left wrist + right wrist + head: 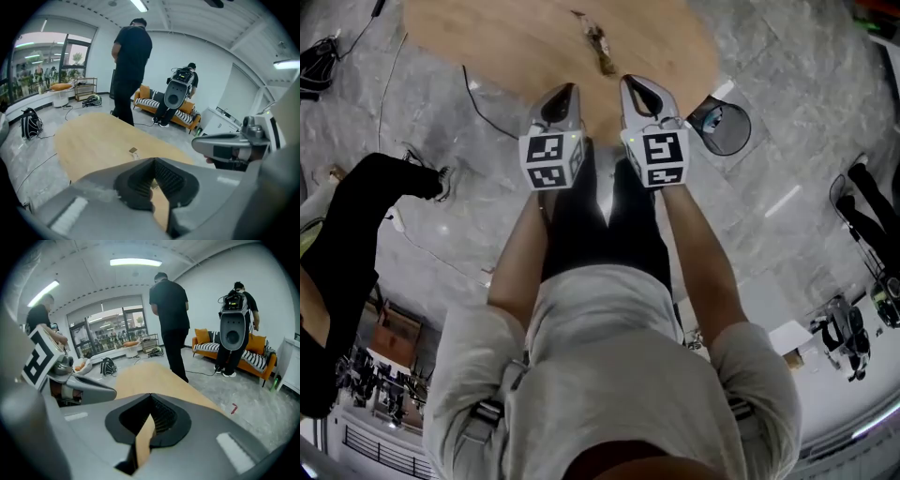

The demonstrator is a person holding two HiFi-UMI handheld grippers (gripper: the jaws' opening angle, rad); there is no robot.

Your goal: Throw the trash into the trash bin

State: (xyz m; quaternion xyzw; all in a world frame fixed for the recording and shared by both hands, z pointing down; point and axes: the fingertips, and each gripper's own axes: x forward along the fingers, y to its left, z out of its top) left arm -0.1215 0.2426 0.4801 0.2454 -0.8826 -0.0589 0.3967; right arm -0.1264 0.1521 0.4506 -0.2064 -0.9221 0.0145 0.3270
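Approach step: left gripper [565, 92] and right gripper [632, 84], both clenched on nothing, point at the oval light-wood table [487, 37], where small crumpled trash scraps [600, 49] lie; the round dark trash bin [737, 131] stands beside it. Next, probably, one gripper must open over a scrap

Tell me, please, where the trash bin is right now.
In the head view the trash bin stands on the floor at the right, just off the right edge of the wooden table, beside the right gripper.
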